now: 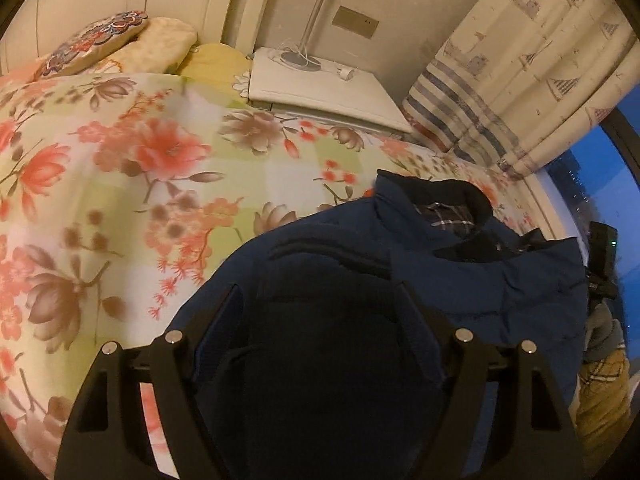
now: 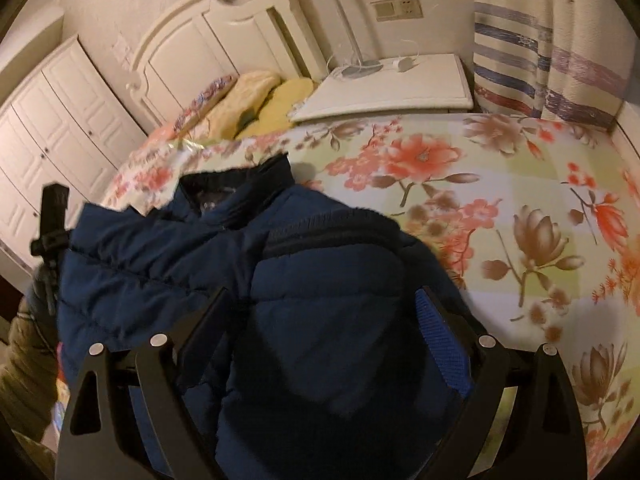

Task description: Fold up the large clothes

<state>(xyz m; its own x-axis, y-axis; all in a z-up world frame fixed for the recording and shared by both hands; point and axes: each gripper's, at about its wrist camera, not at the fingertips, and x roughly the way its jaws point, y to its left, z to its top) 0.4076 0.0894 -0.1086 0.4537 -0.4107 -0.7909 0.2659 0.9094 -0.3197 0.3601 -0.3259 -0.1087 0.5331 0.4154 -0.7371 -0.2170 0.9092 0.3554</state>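
Mostly puffy quilted navy jacket (image 1: 460,280), ribbed collar (image 1: 468,200), smooth floral bedspread (image 1: 120,180)

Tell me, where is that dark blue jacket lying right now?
The navy jacket lies on the floral bedspread, filling the lower part of both wrist views. Its collar points toward the white bedside table.

Location: a bedroom in a home. Identifying features: a bed (image 2: 500,184) covered with a floral quilt, with pillows (image 2: 256,96) stacked against a white carved headboard (image 2: 224,36). A white bedside cabinet (image 2: 392,88) stands just beside the bed and carries a lamp base with its cord. A white panelled wardrobe (image 2: 52,120) lines the adjoining wall. A wall socket plate (image 2: 398,8) sits above the cabinet. A sailboat-print curtain (image 1: 532,64) hangs beside a window (image 1: 600,184) showing blue dusk light.
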